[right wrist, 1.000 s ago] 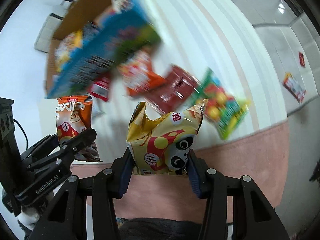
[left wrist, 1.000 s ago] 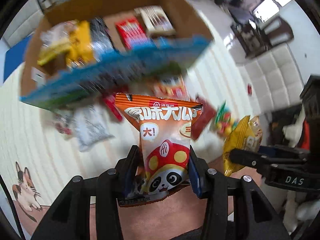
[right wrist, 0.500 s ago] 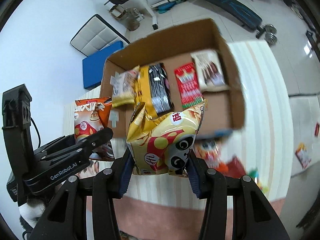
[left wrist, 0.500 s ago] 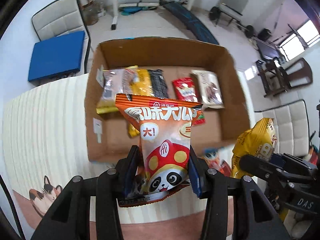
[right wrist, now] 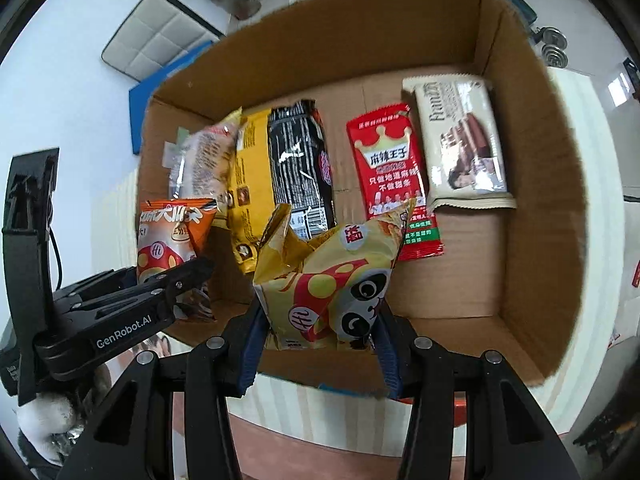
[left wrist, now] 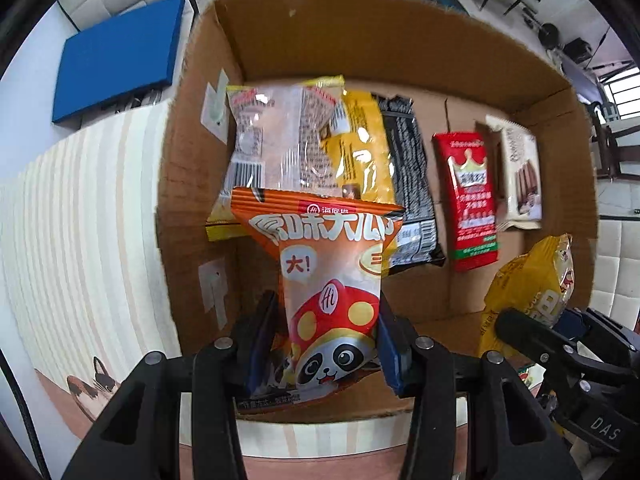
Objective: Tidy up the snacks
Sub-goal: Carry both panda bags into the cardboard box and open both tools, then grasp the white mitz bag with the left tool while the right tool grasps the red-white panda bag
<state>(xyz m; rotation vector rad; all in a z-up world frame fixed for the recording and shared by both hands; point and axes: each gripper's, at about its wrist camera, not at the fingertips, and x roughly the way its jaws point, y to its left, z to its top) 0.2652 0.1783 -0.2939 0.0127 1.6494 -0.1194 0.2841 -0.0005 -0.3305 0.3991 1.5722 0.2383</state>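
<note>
Over the cardboard box, left hand-held gripper clamping upright orange packet, right hand-held gripper pinching upright yellow packet.

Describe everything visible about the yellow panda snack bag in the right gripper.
The yellow panda snack bag is a glossy, crinkled foil pouch printed with a panda under a red spotted mushroom cap. It stands upright, top seam crumpled, pinched low between the right gripper pads, above the cardboard box near its front edge, touching nothing else visible.

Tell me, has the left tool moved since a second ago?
Yes. The left tool, gripping the orange snack bag, travelled from the loose snacks to over the cardboard box.
</note>
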